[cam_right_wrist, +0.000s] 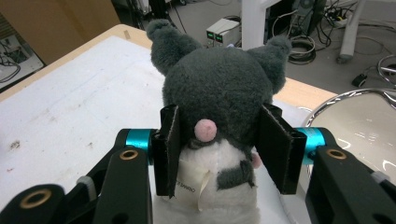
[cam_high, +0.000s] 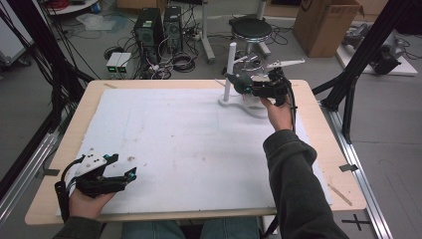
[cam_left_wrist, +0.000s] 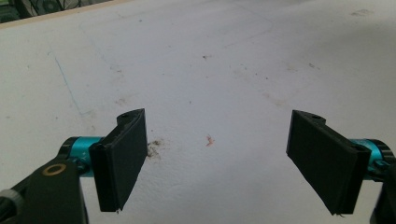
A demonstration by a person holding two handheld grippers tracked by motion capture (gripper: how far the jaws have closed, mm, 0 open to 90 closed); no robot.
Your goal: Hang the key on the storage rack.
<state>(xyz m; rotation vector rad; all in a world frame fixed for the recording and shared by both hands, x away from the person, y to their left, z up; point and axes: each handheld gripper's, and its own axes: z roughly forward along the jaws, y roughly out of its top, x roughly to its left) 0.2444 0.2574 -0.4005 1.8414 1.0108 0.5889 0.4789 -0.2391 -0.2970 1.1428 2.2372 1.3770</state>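
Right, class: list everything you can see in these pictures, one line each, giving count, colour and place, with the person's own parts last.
Plush toy: one, grey and white with a pink nose, held at the table's far right.
White stand: one upright post on a white base, far right of the table.
Table: one, pale wood rim, topped by a white sheet.
Computer towers: two, black, on the floor beyond the table.
Stool: one, black seat, behind the table.
Cardboard box: one, brown, far right floor.
Left gripper: black jaws wide apart, over the near left of the sheet.
Right gripper: black jaws closed on the plush toy.
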